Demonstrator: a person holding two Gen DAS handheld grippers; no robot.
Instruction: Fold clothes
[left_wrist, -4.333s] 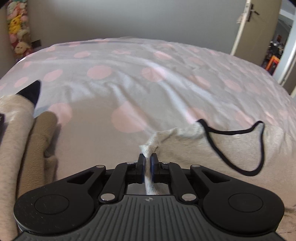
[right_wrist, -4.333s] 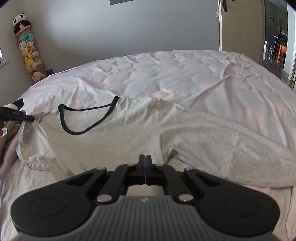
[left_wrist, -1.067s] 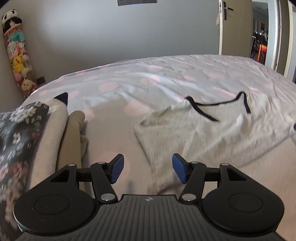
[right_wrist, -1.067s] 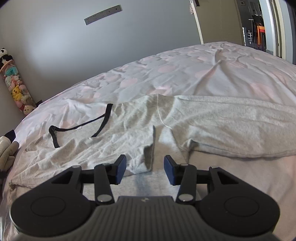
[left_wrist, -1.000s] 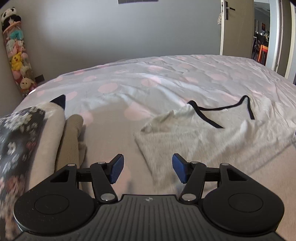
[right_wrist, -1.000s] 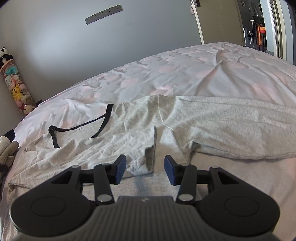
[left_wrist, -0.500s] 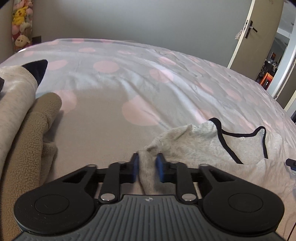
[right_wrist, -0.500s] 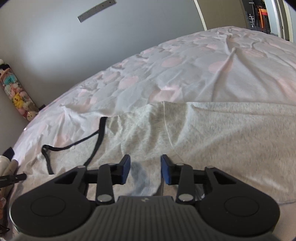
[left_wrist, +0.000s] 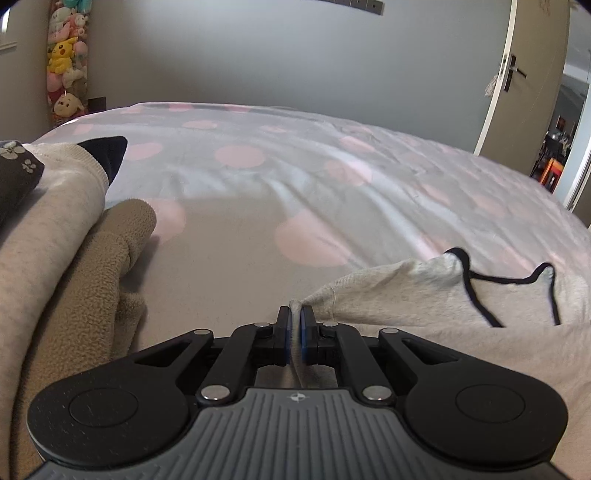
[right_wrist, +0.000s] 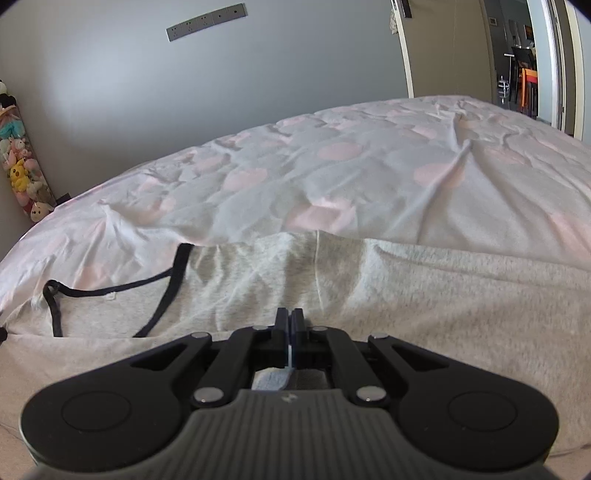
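Garment: light grey knit top with black-trimmed neckline (right_wrist: 369, 295) lies rumpled on pink-dotted bed (right_wrist: 332, 177) | left hand-held gripper (left_wrist: 294, 325) pinches its edge | right hand-held gripper (right_wrist: 290, 325) clamped on fabric | progress: partway, no tidy fold visible; folded stack (left_wrist: 55, 221) left.

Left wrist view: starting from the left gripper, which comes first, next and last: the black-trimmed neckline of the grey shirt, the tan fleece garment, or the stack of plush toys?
1. Tan fleece garment, near left.
2. Black-trimmed neckline, right; close to the fleece, hard to separate.
3. Stack of plush toys, far left corner.

Left gripper pinches the grey shirt.
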